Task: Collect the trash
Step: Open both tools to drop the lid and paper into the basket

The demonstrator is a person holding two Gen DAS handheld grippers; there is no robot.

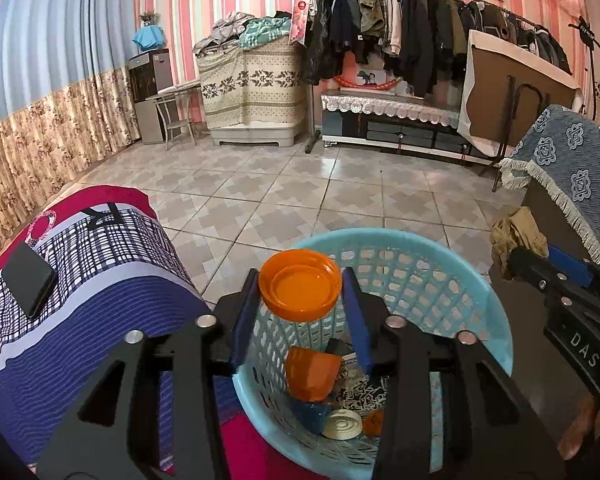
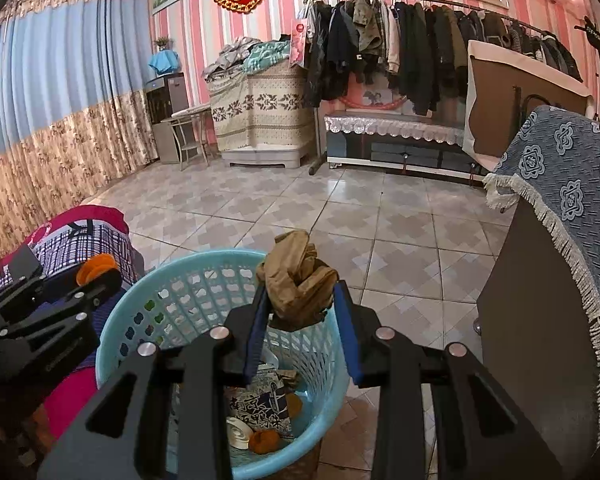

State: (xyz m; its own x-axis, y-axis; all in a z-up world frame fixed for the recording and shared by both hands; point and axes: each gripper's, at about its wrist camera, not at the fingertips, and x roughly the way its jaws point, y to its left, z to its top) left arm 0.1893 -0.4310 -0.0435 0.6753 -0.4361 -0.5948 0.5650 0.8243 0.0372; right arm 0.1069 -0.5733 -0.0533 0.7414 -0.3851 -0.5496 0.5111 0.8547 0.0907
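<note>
A light blue plastic basket (image 1: 472,280) stands on the floor and holds several pieces of trash, among them an orange cup (image 1: 310,372) and a white lid (image 1: 342,424). My left gripper (image 1: 300,284) is shut on an orange lid (image 1: 300,286) and holds it over the basket's near rim. My right gripper (image 2: 302,294) is shut on a crumpled brown wad (image 2: 298,280) above the basket (image 2: 148,292). In the right wrist view the left gripper (image 2: 100,276) with its orange lid (image 2: 96,268) shows at the left. In the left wrist view the right gripper (image 1: 520,254) shows at the right.
A bed with a red and blue patterned cover (image 1: 100,280) lies left of the basket, with a black phone (image 1: 28,280) on it. A dark cabinet under a blue fringed cloth (image 2: 572,200) stands at the right. Tiled floor (image 1: 300,184) stretches to a clothes rack (image 1: 400,32).
</note>
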